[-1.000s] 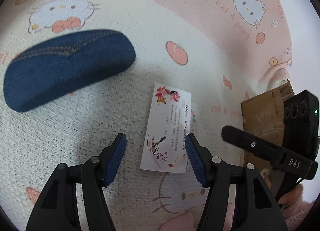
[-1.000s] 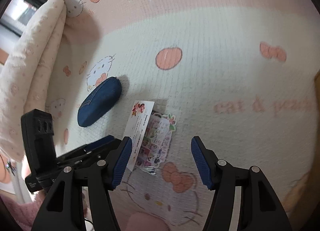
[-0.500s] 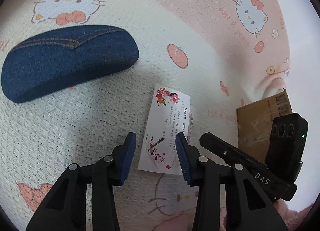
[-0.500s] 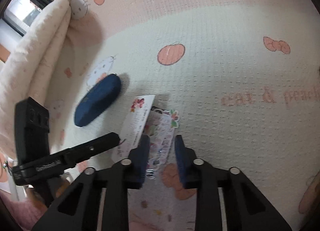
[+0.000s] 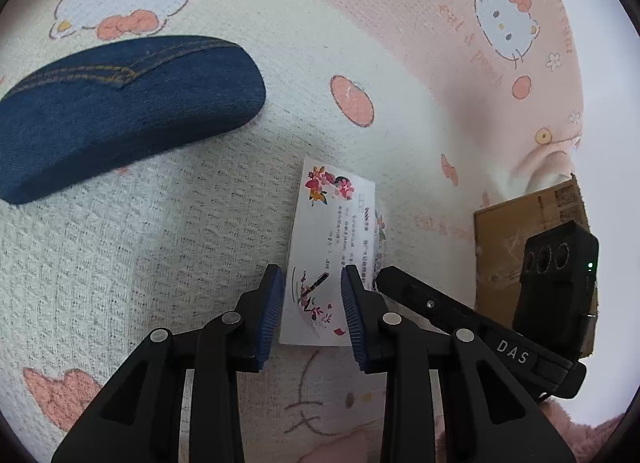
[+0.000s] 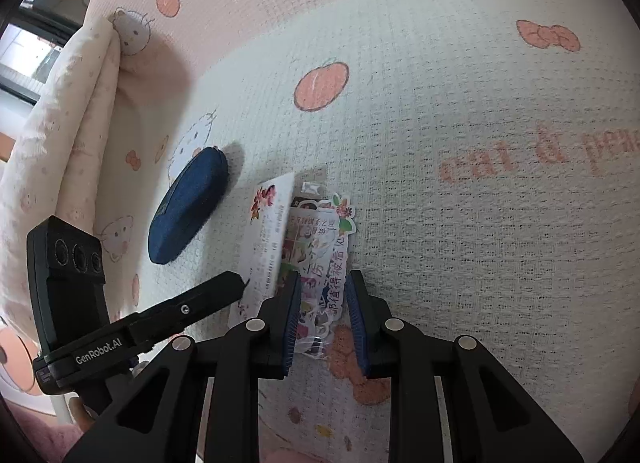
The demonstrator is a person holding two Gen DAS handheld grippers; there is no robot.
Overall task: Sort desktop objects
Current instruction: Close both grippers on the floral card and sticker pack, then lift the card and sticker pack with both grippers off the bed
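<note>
Straddling card (image 5: pixel 332 247) edges; denim case (image 5: pixel 120 111) apart.

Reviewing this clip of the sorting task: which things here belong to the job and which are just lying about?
Job:
- white floral card
- sticker sheet
- denim glasses case
- left gripper, its fingers just closing around the card
- right gripper, straddling the sticker sheet

Lying about:
- cartoon-cat blanket
- cardboard box

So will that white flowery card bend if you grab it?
Probably: the card looks thin and flat on the blanket, so it should feel light and flex when squeezed. Its glossy-looking face might slip between the left gripper pads.
</note>
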